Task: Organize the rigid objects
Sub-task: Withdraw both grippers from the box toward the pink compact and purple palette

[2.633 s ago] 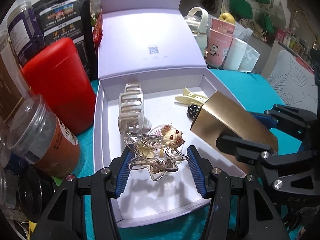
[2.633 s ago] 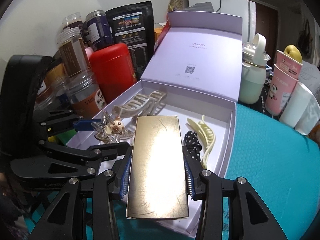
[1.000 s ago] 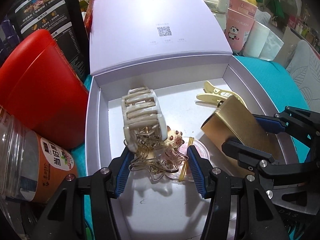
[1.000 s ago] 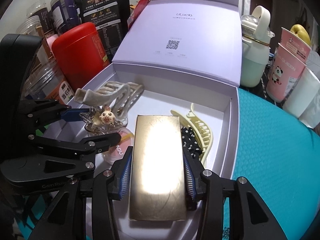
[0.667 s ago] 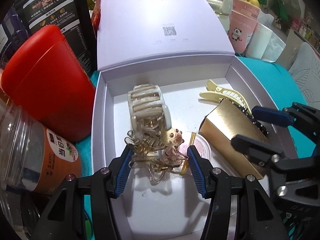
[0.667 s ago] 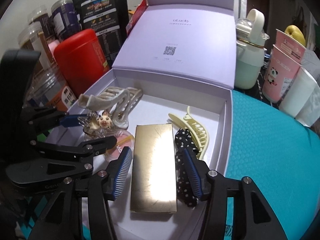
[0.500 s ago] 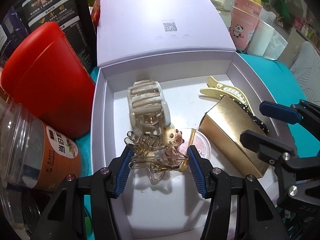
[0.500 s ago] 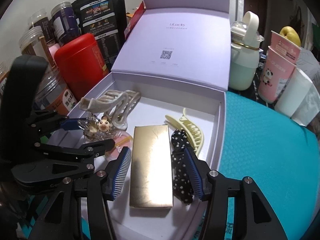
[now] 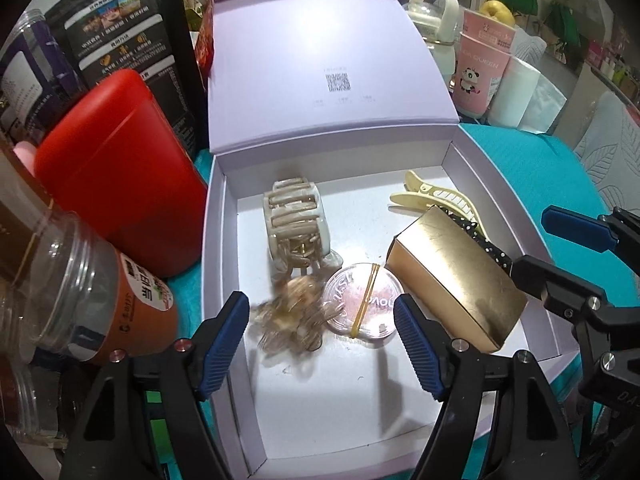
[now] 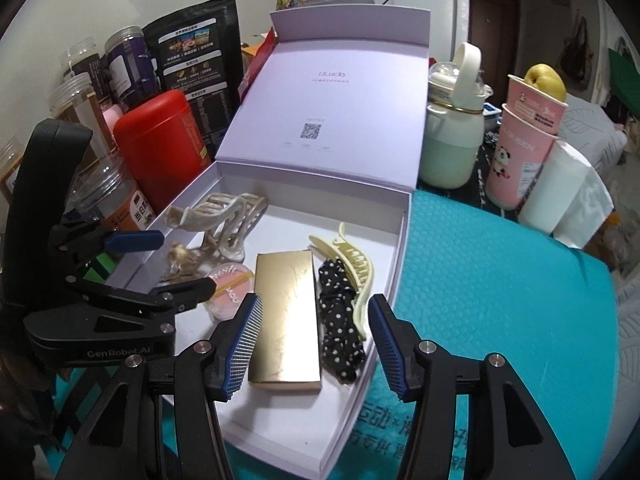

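Note:
An open lilac box (image 9: 224, 240) (image 10: 400, 240) holds a cream claw clip (image 9: 296, 220) (image 10: 224, 220), a clear star clip with a small animal charm (image 9: 288, 320) (image 10: 180, 264), blurred in the left wrist view, a round pink case (image 9: 362, 304) (image 10: 226, 284), a gold box (image 9: 456, 280) (image 10: 286, 324), a black dotted clip (image 10: 338, 320) and a yellow clip (image 9: 436, 196) (image 10: 356, 268). My left gripper (image 9: 320, 344) is open around the star clip. My right gripper (image 10: 314, 344) is open over the gold box.
A red tin (image 9: 116, 168) (image 10: 160, 144), several jars (image 9: 80, 296) and dark pouches (image 10: 192, 64) crowd the box's left side. A mint kettle (image 10: 452, 144), pink panda cups (image 10: 520, 148) and a white roll (image 10: 560, 188) stand at the back right on the teal mat (image 10: 500, 300).
My right gripper opened and left the gold box lying in the lilac box. My left gripper then opened and the star clip dropped beside the pink case. Both grippers drew back a little.

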### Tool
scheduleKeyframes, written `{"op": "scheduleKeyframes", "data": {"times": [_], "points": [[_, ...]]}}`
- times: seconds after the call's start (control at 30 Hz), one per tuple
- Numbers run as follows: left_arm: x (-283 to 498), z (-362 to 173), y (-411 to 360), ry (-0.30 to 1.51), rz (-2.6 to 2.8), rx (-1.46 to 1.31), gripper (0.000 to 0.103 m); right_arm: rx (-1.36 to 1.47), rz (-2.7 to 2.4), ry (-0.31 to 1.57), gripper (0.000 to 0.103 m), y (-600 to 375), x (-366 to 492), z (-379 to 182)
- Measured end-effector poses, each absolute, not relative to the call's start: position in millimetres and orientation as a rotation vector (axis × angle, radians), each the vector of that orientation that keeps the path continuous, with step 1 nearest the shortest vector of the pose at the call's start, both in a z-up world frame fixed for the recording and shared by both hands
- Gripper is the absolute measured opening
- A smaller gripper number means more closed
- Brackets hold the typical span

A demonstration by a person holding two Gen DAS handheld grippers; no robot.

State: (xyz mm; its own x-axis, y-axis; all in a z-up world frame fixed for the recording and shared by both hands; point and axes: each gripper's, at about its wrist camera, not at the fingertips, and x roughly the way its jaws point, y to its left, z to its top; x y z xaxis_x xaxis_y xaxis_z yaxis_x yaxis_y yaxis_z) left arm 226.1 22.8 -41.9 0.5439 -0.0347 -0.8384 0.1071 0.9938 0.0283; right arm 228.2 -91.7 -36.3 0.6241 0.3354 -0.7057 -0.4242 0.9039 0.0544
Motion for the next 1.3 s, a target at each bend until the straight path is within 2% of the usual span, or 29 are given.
{"op": "scheduleKeyframes", "data": {"times": [1.0,1.1,1.3], "points": [[156,47,15,0.779,-0.121,0.110,0.074,-0.120,0.425,0.572,0.055,-101,151,38],[144,54,11,0.758,-0.128,0.126,0.074,-0.116,0.427,0.557,0.059,-104,139,43],[120,61,4,0.724,-0.157,0.142,0.074,-0.109,0.419,0.536,0.059,-109,116,47]]}}
